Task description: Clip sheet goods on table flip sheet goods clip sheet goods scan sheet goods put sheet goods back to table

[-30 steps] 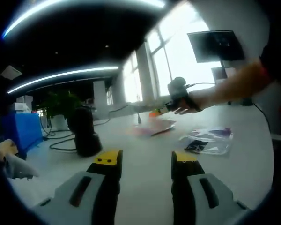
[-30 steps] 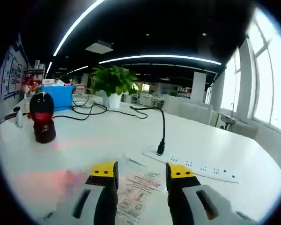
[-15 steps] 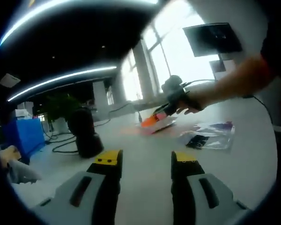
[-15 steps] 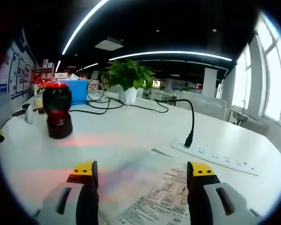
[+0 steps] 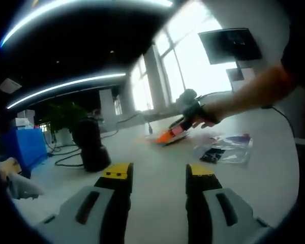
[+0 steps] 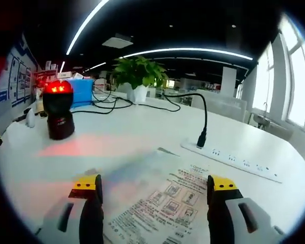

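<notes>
While the left gripper (image 5: pixel 156 175) hangs parted and idle over the table (image 5: pixel 157 152), the right gripper (image 6: pixel 155 185) straddles the printed sheet (image 6: pixel 168 206), spread wide (lying flat, unclamped); by my judgement, clipping, flipping and scanning remain.

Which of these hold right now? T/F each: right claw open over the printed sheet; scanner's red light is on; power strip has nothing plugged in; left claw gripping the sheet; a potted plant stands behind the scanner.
1. The right claw is open over the printed sheet. True.
2. The scanner shows a red light on top. True.
3. The power strip has nothing plugged in. False: a black plug and cable sit in its near end.
4. The left claw grips the sheet. False: it is open over bare table.
5. A potted plant stands behind the scanner. True.
</notes>
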`<state>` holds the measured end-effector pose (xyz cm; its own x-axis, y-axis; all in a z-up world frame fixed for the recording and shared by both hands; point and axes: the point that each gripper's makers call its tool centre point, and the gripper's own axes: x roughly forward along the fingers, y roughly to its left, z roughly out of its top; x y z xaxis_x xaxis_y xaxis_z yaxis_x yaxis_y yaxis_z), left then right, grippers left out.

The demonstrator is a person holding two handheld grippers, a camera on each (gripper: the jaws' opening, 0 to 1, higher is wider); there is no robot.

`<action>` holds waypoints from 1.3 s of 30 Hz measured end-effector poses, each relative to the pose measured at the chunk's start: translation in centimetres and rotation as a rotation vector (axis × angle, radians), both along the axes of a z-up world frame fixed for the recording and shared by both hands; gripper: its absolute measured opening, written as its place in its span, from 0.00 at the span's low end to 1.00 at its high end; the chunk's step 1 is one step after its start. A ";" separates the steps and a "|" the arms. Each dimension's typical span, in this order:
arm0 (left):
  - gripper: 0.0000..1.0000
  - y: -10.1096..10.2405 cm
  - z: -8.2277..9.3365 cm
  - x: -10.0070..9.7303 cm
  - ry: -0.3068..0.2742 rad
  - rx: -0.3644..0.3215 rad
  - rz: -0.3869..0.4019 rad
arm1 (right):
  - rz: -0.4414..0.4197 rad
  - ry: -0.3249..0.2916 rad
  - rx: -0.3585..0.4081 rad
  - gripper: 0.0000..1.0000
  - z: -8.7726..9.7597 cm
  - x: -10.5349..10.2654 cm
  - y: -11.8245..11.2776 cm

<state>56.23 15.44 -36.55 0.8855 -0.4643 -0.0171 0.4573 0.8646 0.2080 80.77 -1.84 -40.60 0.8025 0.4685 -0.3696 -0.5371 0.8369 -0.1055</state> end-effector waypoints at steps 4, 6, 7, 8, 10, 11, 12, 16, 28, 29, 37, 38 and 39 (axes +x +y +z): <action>0.34 0.0 0.0 0.1 0.001 0.000 0.000 | -0.006 0.031 0.036 0.79 -0.5 0.1 -0.1; 0.34 0.0 0.0 0.1 0.001 0.000 0.000 | -0.006 0.036 0.041 0.80 -0.6 0.2 -0.1; 0.34 0.0 0.0 0.1 0.001 0.000 -0.001 | -0.006 0.040 0.044 0.80 -0.6 0.2 0.0; 0.34 0.0 0.0 0.1 0.001 0.000 0.000 | -0.006 0.044 0.049 0.80 -0.7 0.2 0.0; 0.34 0.1 0.0 0.1 0.000 -0.002 0.001 | -0.009 0.056 0.057 0.80 -0.9 0.3 -0.1; 0.34 0.1 0.0 0.1 0.000 -0.003 0.002 | -0.012 0.068 0.066 0.80 -1.0 0.3 -0.1; 0.34 0.1 0.0 0.1 0.000 -0.004 0.002 | -0.017 0.074 0.073 0.81 -1.2 0.4 -0.2; 0.34 0.0 0.0 0.1 0.000 -0.004 0.003 | -0.017 0.081 0.076 0.81 -1.2 0.4 -0.1; 0.34 -0.2 0.1 -0.1 0.006 -0.016 -0.005 | -0.007 0.100 0.057 0.81 -1.4 0.8 -0.1; 0.34 -0.1 0.1 -0.1 0.006 -0.020 -0.003 | -0.007 0.099 0.057 0.81 -1.4 0.8 -0.1; 0.34 0.2 0.3 0.1 0.012 -0.047 0.010 | -0.015 -0.009 0.077 0.82 0.2 1.1 0.1; 0.34 0.2 0.3 0.2 0.013 -0.048 0.010 | -0.020 -0.033 0.106 0.82 0.8 1.2 0.2; 0.34 0.2 0.3 0.2 0.015 -0.048 0.008 | -0.030 -0.054 0.123 0.82 1.4 1.2 0.1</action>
<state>56.43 15.62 -36.29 0.8892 -0.4575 -0.0085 0.4529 0.8772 0.1594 82.01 -1.72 -39.20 0.8341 0.4827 -0.2671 -0.5077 0.8611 -0.0293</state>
